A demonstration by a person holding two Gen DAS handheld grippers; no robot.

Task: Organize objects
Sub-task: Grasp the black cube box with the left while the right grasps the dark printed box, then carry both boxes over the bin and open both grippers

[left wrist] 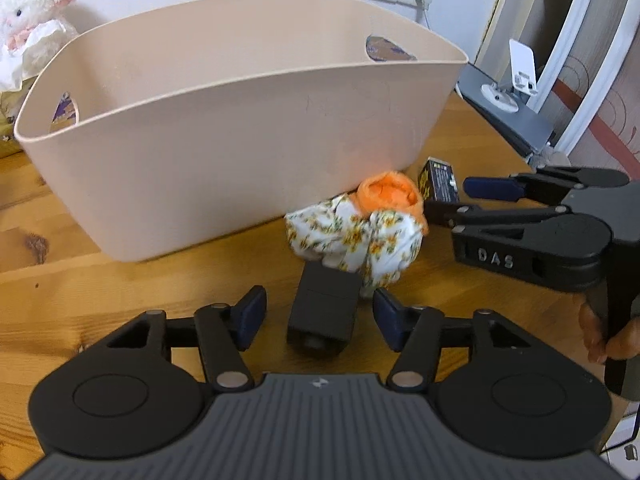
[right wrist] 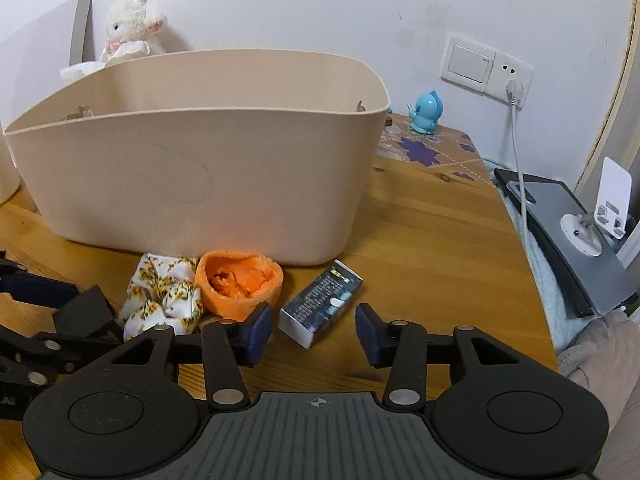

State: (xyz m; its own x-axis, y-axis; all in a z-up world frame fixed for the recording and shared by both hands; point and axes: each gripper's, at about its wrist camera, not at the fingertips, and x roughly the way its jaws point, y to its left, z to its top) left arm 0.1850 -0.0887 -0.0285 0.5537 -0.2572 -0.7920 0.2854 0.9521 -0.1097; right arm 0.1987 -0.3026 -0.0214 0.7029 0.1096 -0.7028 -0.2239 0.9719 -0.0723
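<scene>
A black rectangular block (left wrist: 324, 312) lies on the wooden table between the fingers of my left gripper (left wrist: 320, 316), which is open with a gap on each side. Just beyond it sits a floral cloth bundle (left wrist: 352, 236) with an orange plush piece (left wrist: 390, 192), both against the large beige bin (left wrist: 240, 120). A small dark printed box (right wrist: 320, 304) lies just ahead of my right gripper (right wrist: 314, 332), which is open and holds nothing. In the left wrist view the right gripper (left wrist: 460, 199) reaches in from the right beside that box (left wrist: 438, 178).
A white plush lamb (right wrist: 134, 26) stands behind the bin (right wrist: 200, 152). A blue figurine (right wrist: 426, 114) sits at the back right near a wall socket (right wrist: 510, 74) with a cable. A grey stand with a white phone holder (right wrist: 600, 208) lies past the table's right edge.
</scene>
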